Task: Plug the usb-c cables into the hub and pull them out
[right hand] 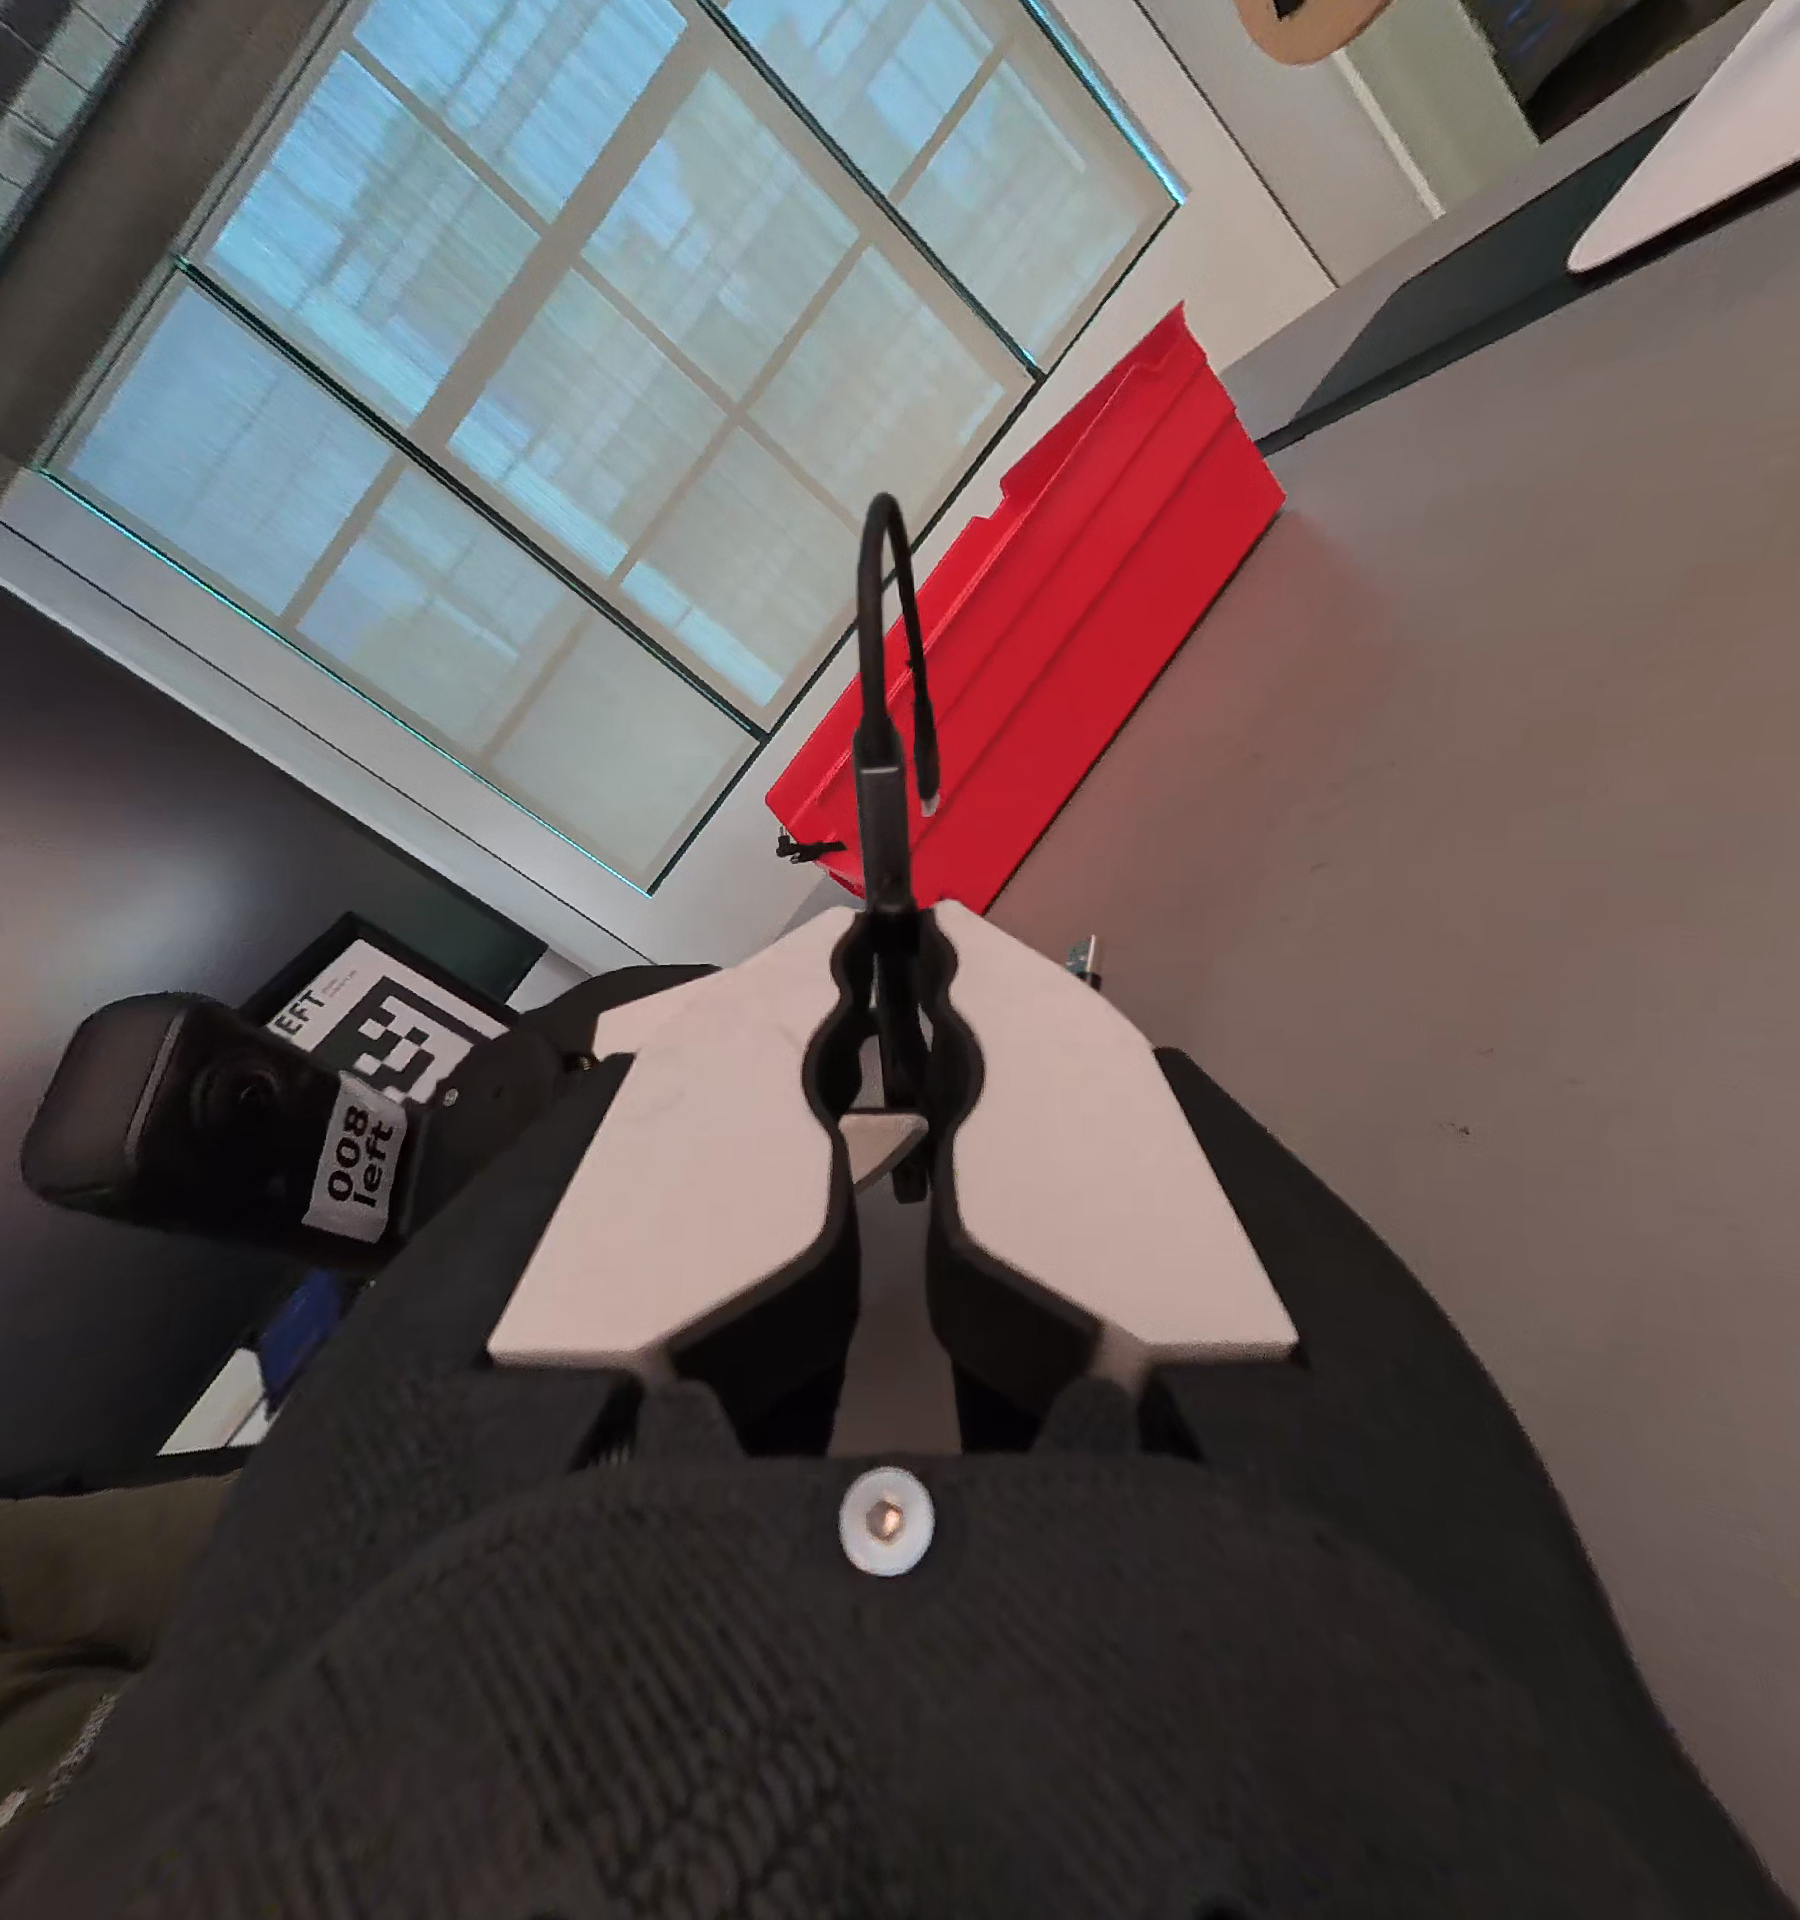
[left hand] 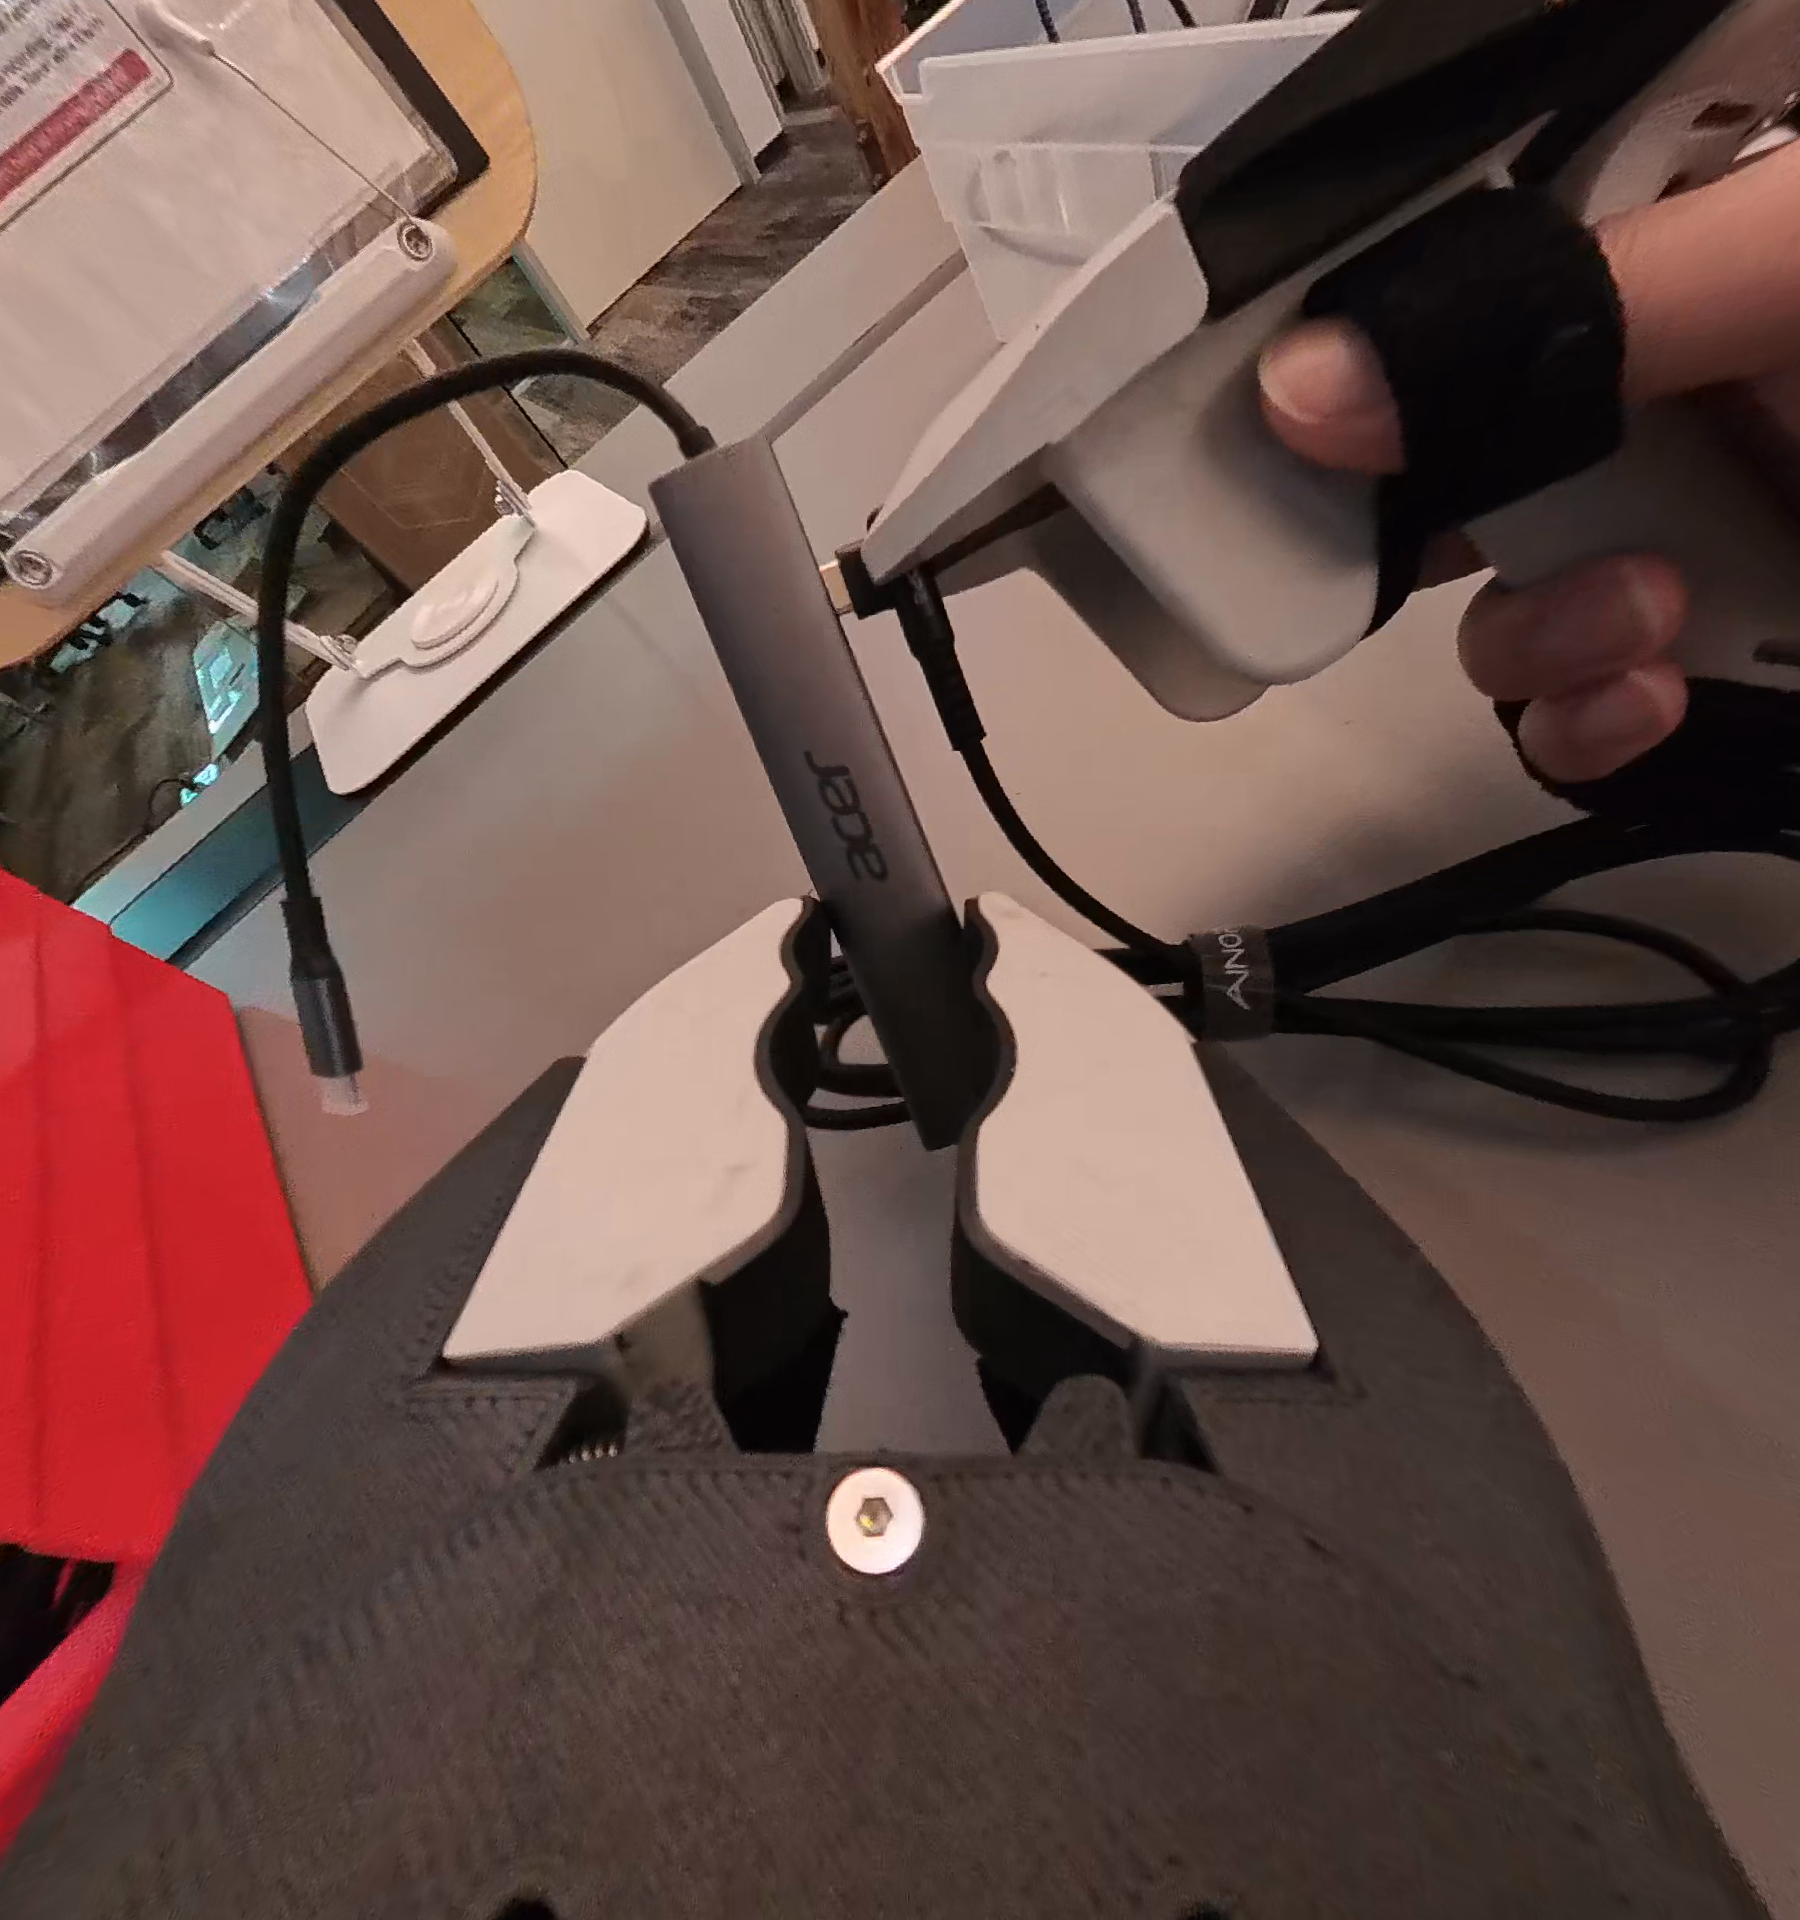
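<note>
The left gripper [left hand: 891, 935] was closed on the lower end of the hub [left hand: 813, 717], holding it lifted off the table [left hand: 1498, 1299] and tilted, its own pigtail lead [left hand: 288, 727] looping over and dangling free beside the red bin [left hand: 75, 1195]. The right gripper [left hand: 865, 566] was pinched shut on the plug [left hand: 854, 582] of the USB-C cable [left hand: 989, 769], whose metal tip sat right at the hub's side edge; whether it was partly seated or just clear could not be told. The cable's slack lay bundled in a strap [left hand: 1228, 977] on the table. The right wrist view looked edge-on along the hub [right hand: 880, 821], fingers nearly together. This looked like the plugging or unplugging stroke itself. The next move called for a straight push or pull along the port's axis, hub held steady against it
</note>
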Demonstrator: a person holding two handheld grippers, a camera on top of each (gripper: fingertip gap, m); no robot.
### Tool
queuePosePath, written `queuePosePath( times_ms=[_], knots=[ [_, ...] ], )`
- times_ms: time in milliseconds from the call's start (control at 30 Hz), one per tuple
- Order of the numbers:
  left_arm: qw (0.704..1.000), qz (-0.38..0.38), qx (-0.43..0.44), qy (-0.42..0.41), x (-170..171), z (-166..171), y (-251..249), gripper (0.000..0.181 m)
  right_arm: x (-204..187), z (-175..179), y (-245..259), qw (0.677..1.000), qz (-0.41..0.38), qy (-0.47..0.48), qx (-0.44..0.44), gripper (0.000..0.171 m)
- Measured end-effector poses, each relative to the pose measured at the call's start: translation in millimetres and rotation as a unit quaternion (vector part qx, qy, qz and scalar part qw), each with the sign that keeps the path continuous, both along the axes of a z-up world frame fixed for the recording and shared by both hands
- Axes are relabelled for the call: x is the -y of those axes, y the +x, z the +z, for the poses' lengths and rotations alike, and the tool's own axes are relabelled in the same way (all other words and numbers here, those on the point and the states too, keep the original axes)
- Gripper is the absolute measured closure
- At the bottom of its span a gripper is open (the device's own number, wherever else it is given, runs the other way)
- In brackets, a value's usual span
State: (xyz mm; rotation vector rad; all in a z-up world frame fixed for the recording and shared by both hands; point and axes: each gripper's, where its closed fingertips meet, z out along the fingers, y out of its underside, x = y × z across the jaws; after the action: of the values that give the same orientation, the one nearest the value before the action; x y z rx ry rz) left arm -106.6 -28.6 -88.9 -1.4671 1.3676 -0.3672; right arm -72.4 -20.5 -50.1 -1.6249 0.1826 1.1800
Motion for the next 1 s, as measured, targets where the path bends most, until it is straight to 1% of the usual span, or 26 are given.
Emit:
queuePosePath(
  times_ms=[100,167,267,367,433,500,533,567,600,733,833,933,1000],
  knots=[
    [0.999,-0.019,0.018,-0.035,1,1,1,0.157,2,4,-1,1.0,0.007,0.012,0.009,0.163],
    [0.995,-0.051,0.042,-0.075,7,7,0,0.157,3,7,-1,1.0,0.014,0.021,0.01,0.163],
    [0.978,-0.102,0.101,-0.149,11,27,-5,0.156,5,9,-5,0.999,0.03,0.034,0.026,0.162],
    [0.956,-0.12,0.145,-0.226,-2,43,-15,0.156,9,13,-14,0.996,0.056,0.053,0.038,0.163],
    [0.926,-0.155,0.167,-0.302,-2,48,-18,0.158,12,16,-21,0.994,0.079,0.063,0.041,0.162],
    [0.88,-0.209,0.192,-0.382,5,56,-17,0.159,15,16,-30,0.991,0.1,0.072,0.055,0.162],
    [0.859,-0.233,0.203,-0.409,9,60,-18,0.167,17,16,-34,0.989,0.11,0.077,0.065,0.162],
    [0.846,-0.252,0.208,-0.421,11,63,-18,0.175,18,16,-37,0.987,0.114,0.083,0.075,0.163],
    [0.845,-0.263,0.208,-0.417,12,64,-19,0.181,19,17,-39,0.985,0.119,0.09,0.084,0.163],
    [0.862,-0.28,0.173,-0.387,17,58,-20,0.181,21,15,-43,0.98,0.129,0.103,0.111,0.163],
    [0.877,-0.265,0.16,-0.366,13,57,-22,0.181,20,14,-42,0.98,0.127,0.104,0.113,0.162],
    [0.891,-0.237,0.173,-0.347,4,57,-25,0.171,21,18,-42,0.98,0.131,0.108,0.1,0.162],
    [0.892,-0.234,0.172,-0.347,4,53,-24,0.163,23,18,-44,0.979,0.14,0.111,0.097,0.162]
  ],
)
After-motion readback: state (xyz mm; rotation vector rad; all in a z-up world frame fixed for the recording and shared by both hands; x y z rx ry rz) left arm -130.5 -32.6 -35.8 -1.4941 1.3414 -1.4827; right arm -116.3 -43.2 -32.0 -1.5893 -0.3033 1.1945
